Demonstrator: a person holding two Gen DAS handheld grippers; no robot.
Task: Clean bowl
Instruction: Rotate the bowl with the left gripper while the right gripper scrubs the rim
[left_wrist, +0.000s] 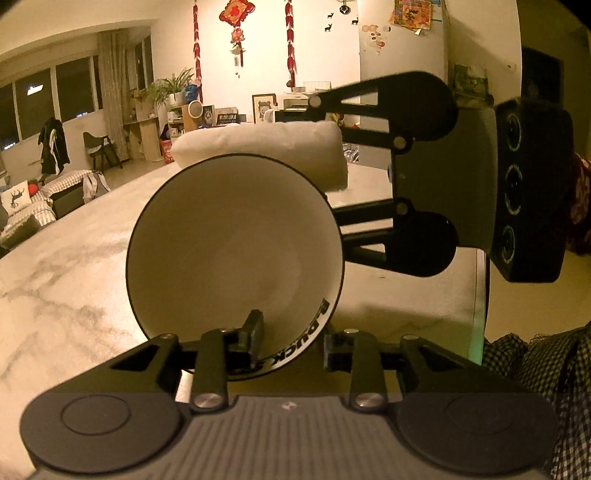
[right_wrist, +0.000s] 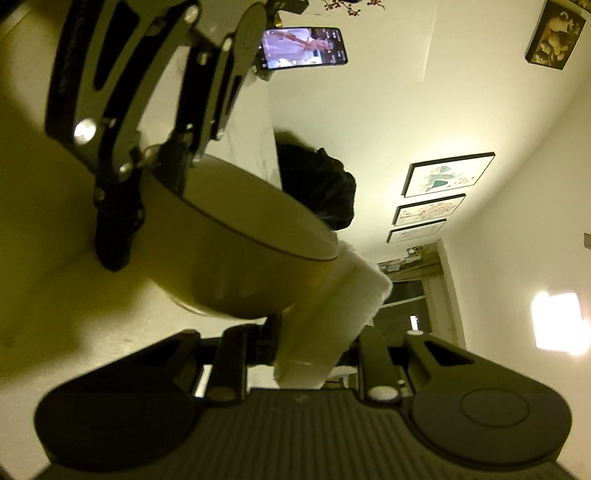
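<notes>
A white bowl with a dark rim and a lettered black band is tipped up on edge, its mouth facing the left wrist camera. My left gripper is shut on its lower rim, one finger inside the bowl and the other outside. Behind the bowl's upper rim is a white sponge block, with my right gripper shut on it from the right. In the right wrist view the sponge sits between my right gripper's fingers and lies against the outside of the bowl, near the rim. The left gripper clamps the opposite rim.
A marble-patterned table lies below the bowl, with its right edge close by. A checked sleeve shows at the lower right. A lit phone stands beyond the table, and a dark bundle lies past the table's end.
</notes>
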